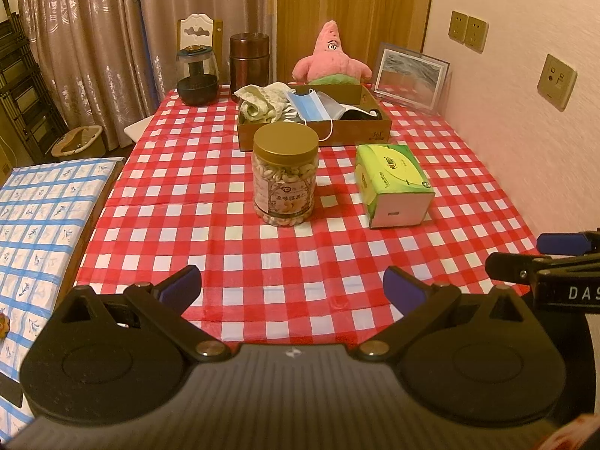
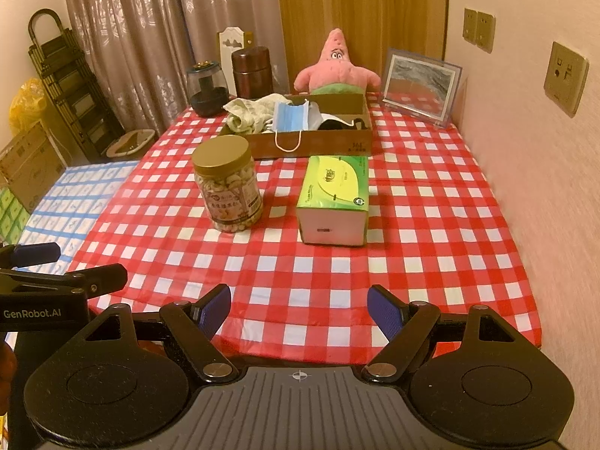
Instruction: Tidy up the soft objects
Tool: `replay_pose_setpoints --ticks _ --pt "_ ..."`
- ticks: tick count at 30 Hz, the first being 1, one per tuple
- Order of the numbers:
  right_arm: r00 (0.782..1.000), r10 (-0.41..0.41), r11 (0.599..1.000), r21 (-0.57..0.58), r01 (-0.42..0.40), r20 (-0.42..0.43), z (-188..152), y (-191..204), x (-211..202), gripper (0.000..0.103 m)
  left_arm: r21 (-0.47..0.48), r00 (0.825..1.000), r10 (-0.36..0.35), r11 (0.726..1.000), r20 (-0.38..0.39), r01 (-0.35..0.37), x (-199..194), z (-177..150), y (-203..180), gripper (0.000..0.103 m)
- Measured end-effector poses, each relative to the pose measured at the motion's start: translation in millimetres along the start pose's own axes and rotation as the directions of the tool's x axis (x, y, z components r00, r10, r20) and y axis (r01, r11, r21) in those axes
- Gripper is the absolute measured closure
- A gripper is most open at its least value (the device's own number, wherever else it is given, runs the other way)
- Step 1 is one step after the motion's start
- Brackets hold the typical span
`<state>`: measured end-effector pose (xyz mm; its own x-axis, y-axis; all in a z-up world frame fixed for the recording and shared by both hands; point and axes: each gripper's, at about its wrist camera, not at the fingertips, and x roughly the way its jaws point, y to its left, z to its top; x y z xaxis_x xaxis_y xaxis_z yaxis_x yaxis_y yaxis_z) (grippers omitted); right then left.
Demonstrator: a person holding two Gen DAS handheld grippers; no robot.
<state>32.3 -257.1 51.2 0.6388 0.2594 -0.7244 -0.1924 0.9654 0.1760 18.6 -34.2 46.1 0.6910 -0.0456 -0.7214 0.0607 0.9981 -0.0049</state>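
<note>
Pose: you aimed both downward over the table (image 1: 285, 262) | left hand-held gripper (image 1: 292, 292): spread, empty | right hand-held gripper (image 2: 299, 317): spread, empty

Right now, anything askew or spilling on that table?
Minor: the blue face mask has an ear loop hanging over the front wall of the cardboard box, and the cream cloth bulges over its left end. Nothing spilled.

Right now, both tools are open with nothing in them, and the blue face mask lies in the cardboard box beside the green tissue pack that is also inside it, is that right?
Not quite: the green tissue pack sits outside the cardboard box, on the tablecloth in front of it, as the right wrist view shows. The blue face mask does lie in the box, and the left tool and right tool are open and hold nothing.
</note>
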Motion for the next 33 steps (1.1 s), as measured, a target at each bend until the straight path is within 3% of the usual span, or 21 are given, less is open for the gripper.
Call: replay_pose_setpoints --ticks 33 --pt "1.000 0.001 1.000 0.004 -0.001 -0.010 -2.7 -0.3 6.1 0.024 -0.013 1.000 0.001 1.000 0.013 -0.001 8.4 3.2 -2.4 0.001"
